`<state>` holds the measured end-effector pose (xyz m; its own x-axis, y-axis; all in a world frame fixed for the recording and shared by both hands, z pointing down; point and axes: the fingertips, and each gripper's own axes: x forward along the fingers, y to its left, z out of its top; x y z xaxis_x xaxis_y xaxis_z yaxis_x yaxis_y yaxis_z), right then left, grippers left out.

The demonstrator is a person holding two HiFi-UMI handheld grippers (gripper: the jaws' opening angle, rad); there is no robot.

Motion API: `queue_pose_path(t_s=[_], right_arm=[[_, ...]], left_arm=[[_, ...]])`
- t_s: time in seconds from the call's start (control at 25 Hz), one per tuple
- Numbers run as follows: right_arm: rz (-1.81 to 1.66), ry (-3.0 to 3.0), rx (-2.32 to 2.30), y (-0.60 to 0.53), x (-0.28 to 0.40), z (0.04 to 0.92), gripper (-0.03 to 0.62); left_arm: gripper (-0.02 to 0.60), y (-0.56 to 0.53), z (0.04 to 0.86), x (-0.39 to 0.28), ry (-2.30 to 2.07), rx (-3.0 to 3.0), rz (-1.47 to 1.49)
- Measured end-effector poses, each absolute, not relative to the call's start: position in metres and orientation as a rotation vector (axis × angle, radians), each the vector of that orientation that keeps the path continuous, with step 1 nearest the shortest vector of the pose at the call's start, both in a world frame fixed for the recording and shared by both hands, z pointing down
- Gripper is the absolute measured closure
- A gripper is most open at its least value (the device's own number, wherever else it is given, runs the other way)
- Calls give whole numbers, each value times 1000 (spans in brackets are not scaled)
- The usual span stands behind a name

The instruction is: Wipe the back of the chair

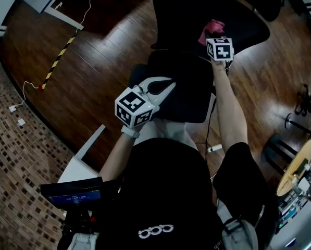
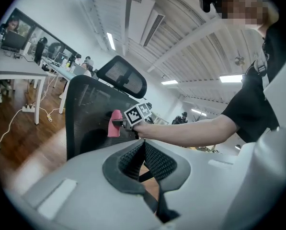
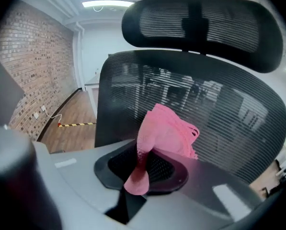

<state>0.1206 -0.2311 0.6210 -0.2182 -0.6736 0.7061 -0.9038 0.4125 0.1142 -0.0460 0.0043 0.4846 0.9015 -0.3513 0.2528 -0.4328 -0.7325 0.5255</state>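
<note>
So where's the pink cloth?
The right gripper pinches the cloth; in its view it sits in front of the chair back, below the headrest.

Open office: desks (image 2: 13, 73), monitors (image 2: 11, 40).

A cloth (image 3: 164, 128) in the right hand-held gripper (image 3: 143, 164) sits before the chair back (image 3: 229, 109), below the headrest (image 3: 200, 25), with the left hand-held gripper (image 1: 163, 86) further back, to its left.

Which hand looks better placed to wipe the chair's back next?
Probably right: the right gripper is shut on the cloth, close to the backrest. The left gripper is shut, empty, farther off.
</note>
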Motion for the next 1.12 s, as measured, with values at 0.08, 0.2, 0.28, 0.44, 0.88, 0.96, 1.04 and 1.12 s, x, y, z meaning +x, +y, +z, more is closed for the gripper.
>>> queue_pose_path(t_s=[0.08,0.2,0.28,0.44,0.88,0.96,1.04,1.12], right_arm=[[416,-1994,1307,-236,93,622,546],[411,-2019,1256,-241,53,625,546],[411,-2038,1220,-244,28,628,546],[402,-2066,1156,-251,-17,635,546],[408,-2130,1020,-256,-99,654,546],[409,-2141,992,-253,-110,658,546],[417,-2155,967,-249,-117,667,546],[420,-2168,951,-245,-120,671,546]], left_arm=[[597,3,485,-64,-584,2459,174],[597,1,486,-89,-622,2447,165],[597,0,487,-107,-650,2438,161],[597,-7,489,-137,-709,2418,146],[597,-10,494,-181,-813,2347,115],[597,-10,496,-185,-813,2339,121],[597,-12,504,-183,-809,2341,140],[597,-14,506,-180,-799,2345,152]])
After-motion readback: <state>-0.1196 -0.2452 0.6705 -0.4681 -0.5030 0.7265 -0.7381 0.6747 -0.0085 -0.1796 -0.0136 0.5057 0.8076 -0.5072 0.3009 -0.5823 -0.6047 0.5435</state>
